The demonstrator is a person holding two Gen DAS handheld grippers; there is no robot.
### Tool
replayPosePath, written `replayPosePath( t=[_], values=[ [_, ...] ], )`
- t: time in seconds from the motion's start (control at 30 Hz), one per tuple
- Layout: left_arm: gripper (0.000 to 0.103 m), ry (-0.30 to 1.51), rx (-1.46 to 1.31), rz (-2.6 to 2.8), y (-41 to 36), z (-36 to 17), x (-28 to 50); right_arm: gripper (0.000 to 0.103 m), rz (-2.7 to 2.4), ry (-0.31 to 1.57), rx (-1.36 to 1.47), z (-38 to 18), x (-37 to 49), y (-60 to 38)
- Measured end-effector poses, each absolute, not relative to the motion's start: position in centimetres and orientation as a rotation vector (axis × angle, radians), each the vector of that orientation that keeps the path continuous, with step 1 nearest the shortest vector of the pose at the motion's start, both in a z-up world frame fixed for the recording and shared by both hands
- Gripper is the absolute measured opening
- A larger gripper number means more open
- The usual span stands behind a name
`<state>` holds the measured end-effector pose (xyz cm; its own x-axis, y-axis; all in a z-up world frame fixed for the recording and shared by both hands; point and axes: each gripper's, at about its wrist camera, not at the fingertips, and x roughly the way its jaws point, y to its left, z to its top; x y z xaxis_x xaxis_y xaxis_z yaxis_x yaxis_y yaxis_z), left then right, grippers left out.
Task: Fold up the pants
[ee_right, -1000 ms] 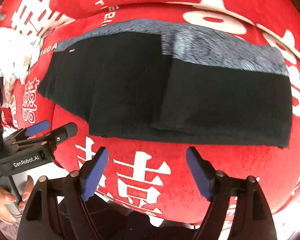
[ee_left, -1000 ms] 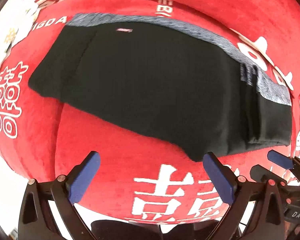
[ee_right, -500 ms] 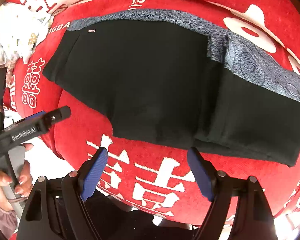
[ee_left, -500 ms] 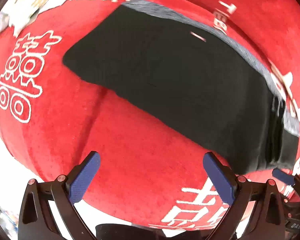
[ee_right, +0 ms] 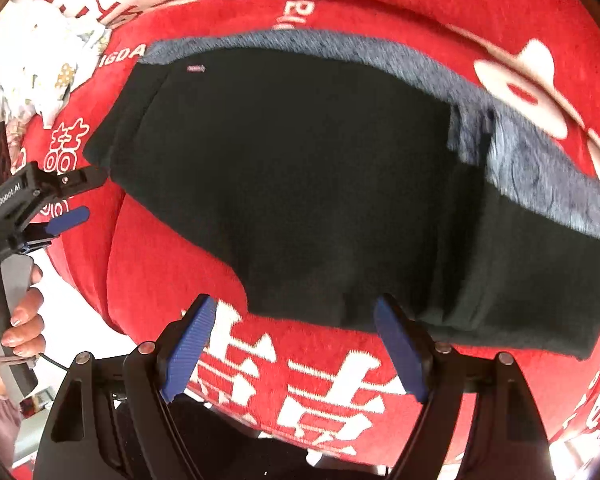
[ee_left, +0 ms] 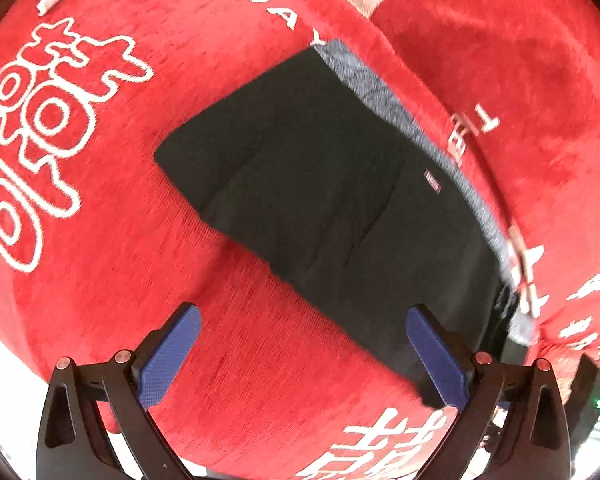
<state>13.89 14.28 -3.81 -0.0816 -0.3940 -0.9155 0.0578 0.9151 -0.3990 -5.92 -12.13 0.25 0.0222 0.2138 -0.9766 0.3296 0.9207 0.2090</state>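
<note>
Black pants (ee_left: 328,208) with a grey heathered waistband (ee_left: 384,100) lie folded flat on a red cloth. In the right wrist view the pants (ee_right: 320,184) fill the middle, with the waistband (ee_right: 540,164) along their far edge. My left gripper (ee_left: 304,320) is open above the near edge of the pants, nothing between its blue pads. My right gripper (ee_right: 296,316) is open too, hovering over the pants' near hem, empty. The left gripper (ee_right: 60,196) also shows at the left edge of the right wrist view, held in a hand (ee_right: 20,320).
The red cloth (ee_left: 100,260) with white characters covers a rounded surface that drops off at the near side. A white patterned sheet (ee_right: 32,64) lies at the far left. A second red printed cloth (ee_left: 520,60) lies beyond the waistband.
The left gripper has swung left and rolled, so the pants now run diagonally in its view and sit to the right. The right gripper has moved closer to the near hem.
</note>
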Motion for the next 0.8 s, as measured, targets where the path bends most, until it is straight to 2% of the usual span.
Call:
replayPosePath(
  t=[0.37, 0.63, 0.8],
  values=[
    [0.103, 1.587, -0.525, -0.501, 13.2, -6.8, 15.7, 0.084, -0.079, 1.59, 0.406, -2.9, -3.3, -11.5],
    [0.103, 1.599, -0.598, -0.487, 12.9, -9.5, 16.4, 0.087, -0.068, 1.588, 0.398, -3.2, -3.6, -11.2],
    [0.103, 1.533, -0.606, -0.506, 12.2, -7.0, 16.8, 0.087, -0.064, 1.593, 0.391, -3.3, -3.5, -11.0]
  ],
)
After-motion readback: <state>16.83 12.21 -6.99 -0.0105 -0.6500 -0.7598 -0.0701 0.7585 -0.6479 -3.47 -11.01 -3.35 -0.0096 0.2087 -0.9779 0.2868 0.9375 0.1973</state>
